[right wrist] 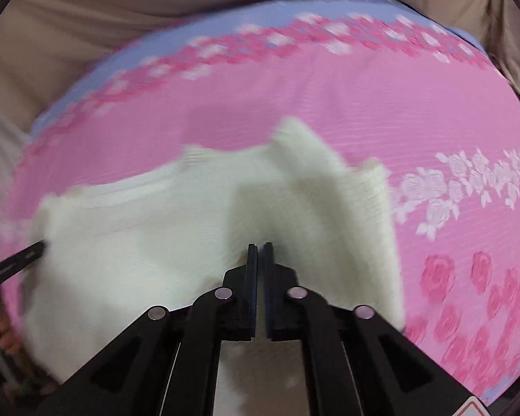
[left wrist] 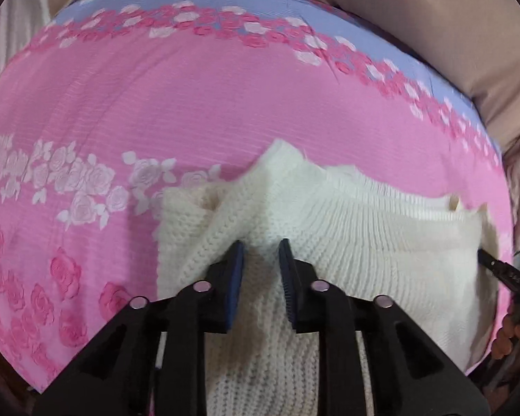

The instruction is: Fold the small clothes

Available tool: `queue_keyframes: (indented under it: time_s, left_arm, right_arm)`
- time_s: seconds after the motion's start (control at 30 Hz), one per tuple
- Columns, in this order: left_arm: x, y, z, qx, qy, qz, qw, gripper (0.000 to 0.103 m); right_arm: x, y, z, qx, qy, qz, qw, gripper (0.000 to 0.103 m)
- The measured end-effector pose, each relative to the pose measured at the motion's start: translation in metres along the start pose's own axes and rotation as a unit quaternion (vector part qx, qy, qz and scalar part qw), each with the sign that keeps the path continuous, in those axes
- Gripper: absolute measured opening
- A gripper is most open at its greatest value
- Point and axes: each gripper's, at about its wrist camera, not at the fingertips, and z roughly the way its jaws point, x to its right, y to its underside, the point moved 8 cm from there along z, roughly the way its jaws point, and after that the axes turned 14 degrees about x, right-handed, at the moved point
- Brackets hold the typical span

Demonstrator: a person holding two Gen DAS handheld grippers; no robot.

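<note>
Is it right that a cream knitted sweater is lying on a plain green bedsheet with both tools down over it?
Not quite. The bedsheet is pink with a rose print, not plain green, as the left wrist view shows. The cream knitted sweater does lie on it, with the left tool and right tool down over it.

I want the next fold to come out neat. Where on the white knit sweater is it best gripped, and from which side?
Probably the ribbed edge of the white knit sweater, at the far side. It lies fairly flat on the pink floral sheet, so come from above, one gripper toward each end; the raised peak is already bunched.
</note>
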Motion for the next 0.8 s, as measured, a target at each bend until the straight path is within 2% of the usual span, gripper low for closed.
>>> queue_keyframes:
  time_s: [0.03, 0.07, 0.13, 0.2, 0.27, 0.33, 0.37, 0.4, 0.47, 0.57, 0.6, 0.63, 0.7, 0.8]
  left_arm:
    - [-0.005, -0.004, -0.01, 0.01, 0.005, -0.013, 0.9999, 0.015]
    - [-0.01, -0.01, -0.024, 0.029, 0.008, -0.019, 0.9994, 0.017]
    - [-0.024, -0.009, -0.039, 0.044, -0.004, -0.018, 0.9989, 0.026]
    - [-0.048, 0.004, -0.04, 0.03, -0.011, -0.047, 0.9984, 0.03]
    - [-0.069, 0.027, -0.044, 0.006, -0.003, -0.097, 0.9952, 0.03]
    - [-0.074, 0.047, -0.058, -0.004, 0.022, -0.145, 0.9891, 0.033]
    - [-0.077, 0.056, -0.065, -0.005, 0.03, -0.164, 0.986, 0.042]
    - [-0.079, 0.063, -0.071, -0.004, 0.034, -0.176, 0.9838, 0.051]
    - [-0.077, 0.072, -0.077, 0.003, 0.033, -0.19, 0.9812, 0.062]
    - [-0.068, 0.077, -0.07, -0.001, 0.03, -0.198, 0.9797, 0.063]
    - [-0.064, 0.077, -0.067, -0.003, 0.036, -0.2, 0.9791, 0.064]
    - [-0.06, 0.078, -0.063, -0.007, 0.038, -0.2, 0.9791, 0.064]
    - [-0.054, 0.08, -0.055, -0.019, 0.034, -0.185, 0.982, 0.064]
    - [-0.051, 0.083, -0.054, -0.021, 0.027, -0.165, 0.9856, 0.065]
  right_arm:
    - [0.013, -0.006, 0.0, 0.007, -0.013, 0.044, 0.999, 0.0]
    - [0.026, -0.012, -0.004, 0.009, 0.003, 0.064, 0.998, 0.0]
    - [0.04, -0.026, -0.028, 0.041, 0.014, 0.069, 0.997, 0.0]
    - [0.046, -0.025, -0.043, 0.055, 0.013, 0.058, 0.997, 0.0]
    - [0.059, -0.008, -0.028, 0.02, 0.048, 0.025, 0.998, 0.0]
    - [0.083, 0.018, -0.017, -0.021, 0.101, 0.022, 0.994, 0.007]
    - [0.085, 0.022, -0.023, -0.02, 0.106, 0.035, 0.994, 0.009]
    - [0.079, 0.02, -0.033, -0.008, 0.091, 0.041, 0.995, 0.009]
    - [0.044, 0.012, -0.058, 0.017, 0.058, 0.018, 0.998, 0.009]
    - [-0.027, 0.009, -0.079, 0.033, -0.001, -0.042, 0.999, 0.008]
    - [-0.049, 0.006, -0.086, 0.053, -0.01, -0.072, 0.996, 0.008]
    - [-0.067, -0.001, -0.092, 0.076, -0.001, -0.103, 0.992, 0.007]
    - [-0.077, -0.015, -0.096, 0.107, 0.034, -0.131, 0.985, 0.005]
    - [-0.04, -0.035, -0.089, 0.115, 0.117, -0.136, 0.977, 0.005]
